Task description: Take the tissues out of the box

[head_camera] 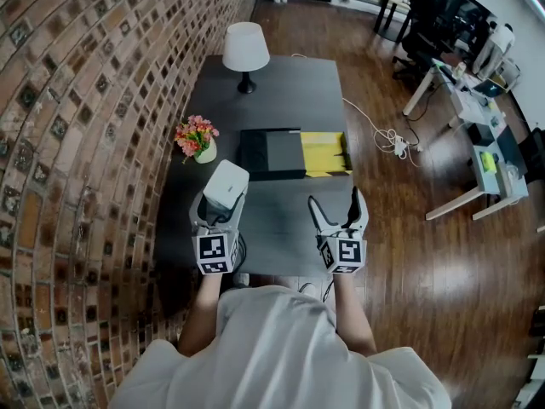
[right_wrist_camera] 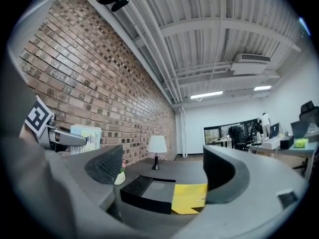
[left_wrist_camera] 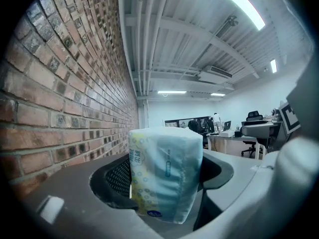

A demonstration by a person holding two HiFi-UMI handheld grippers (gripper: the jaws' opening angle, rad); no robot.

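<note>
Tissue pack (left_wrist_camera: 167, 158) is sitting pinched in left tongs (left_wrist_camera: 164, 179), out of box (head_camera: 294, 153); right tongs (right_wrist_camera: 162, 171) are gaping empty; next likely calls for counter (head_camera: 272, 207) set-down.

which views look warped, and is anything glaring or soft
Head view: fisheye bows the brick wall, even light. Left gripper view: ceiling light glares, tissue pack slightly soft. Right gripper view: black rounded corners, black box fairly sharp.

Bright, even light falls from ceiling strip lights (left_wrist_camera: 244, 4), with fisheye bending and dark vignetted edges.
</note>
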